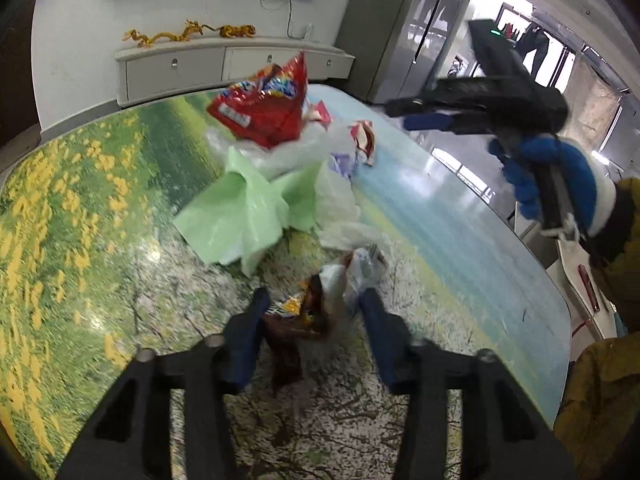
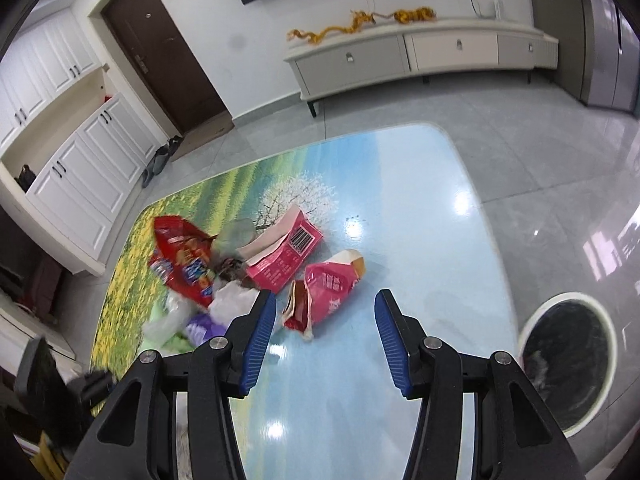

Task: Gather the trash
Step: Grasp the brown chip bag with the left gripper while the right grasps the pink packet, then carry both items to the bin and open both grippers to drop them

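Trash lies heaped on a table printed with a landscape: a big red snack bag, a green plastic bag, white plastic bags. My left gripper is low over the table, its blue pads against both sides of a crumpled brown-and-orange wrapper bundle. My right gripper stands open above the table with nothing between its pads; a pink snack bag lies just beyond its tips. It also shows in the left wrist view, the right gripper held by a blue-gloved hand.
A round white-rimmed bin with a black liner stands on the floor off the table's right edge. A pink box with a barcode and the red snack bag lie farther in. A yellow sleeve is at the right.
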Action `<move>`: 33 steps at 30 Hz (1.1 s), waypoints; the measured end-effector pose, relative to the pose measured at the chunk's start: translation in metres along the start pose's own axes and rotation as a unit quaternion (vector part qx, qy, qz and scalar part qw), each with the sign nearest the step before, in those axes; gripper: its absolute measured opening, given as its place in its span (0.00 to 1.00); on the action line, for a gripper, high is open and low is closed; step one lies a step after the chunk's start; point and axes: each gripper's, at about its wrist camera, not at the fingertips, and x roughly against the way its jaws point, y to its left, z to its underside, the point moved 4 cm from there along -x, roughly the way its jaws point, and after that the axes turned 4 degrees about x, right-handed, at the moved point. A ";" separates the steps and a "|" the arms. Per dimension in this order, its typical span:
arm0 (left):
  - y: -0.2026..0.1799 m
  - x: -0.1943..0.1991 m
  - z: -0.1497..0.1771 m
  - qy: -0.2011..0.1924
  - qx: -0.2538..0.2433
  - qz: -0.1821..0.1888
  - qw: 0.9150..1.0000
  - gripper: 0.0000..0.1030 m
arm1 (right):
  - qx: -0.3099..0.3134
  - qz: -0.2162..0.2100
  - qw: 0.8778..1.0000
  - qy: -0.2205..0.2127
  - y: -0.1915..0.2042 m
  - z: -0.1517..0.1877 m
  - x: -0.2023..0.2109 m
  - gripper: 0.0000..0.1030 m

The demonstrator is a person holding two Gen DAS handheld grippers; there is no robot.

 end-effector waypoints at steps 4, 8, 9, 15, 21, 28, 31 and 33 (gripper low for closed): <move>-0.005 -0.001 0.004 0.003 0.001 0.000 1.000 0.33 | -0.015 -0.004 1.000 0.009 0.000 -0.006 -0.021 0.49; -0.013 -0.002 0.008 0.002 0.000 -0.006 1.000 0.31 | -0.013 0.003 1.000 0.019 0.004 -0.006 -0.037 0.49; -0.013 -0.001 0.007 0.001 0.003 -0.007 1.000 0.30 | -0.010 0.004 1.000 0.022 0.006 -0.004 -0.041 0.49; -0.026 0.010 0.021 -0.016 0.017 0.006 1.000 0.26 | 0.009 -0.001 1.000 0.017 0.008 0.011 -0.042 0.32; -0.041 0.031 0.042 -0.039 0.042 0.010 0.998 0.24 | 0.018 -0.036 0.999 0.007 0.002 0.035 -0.011 0.30; -0.056 0.057 0.054 -0.063 0.060 -0.007 0.996 0.24 | 0.013 -0.084 0.996 -0.018 -0.006 0.065 0.044 0.30; -0.064 0.072 0.055 -0.075 0.060 -0.015 0.995 0.24 | 0.012 -0.094 0.995 -0.037 -0.011 0.074 0.071 0.30; -0.073 0.080 0.050 -0.083 0.057 -0.020 0.995 0.24 | 0.013 -0.095 0.994 -0.054 -0.018 0.081 0.094 0.30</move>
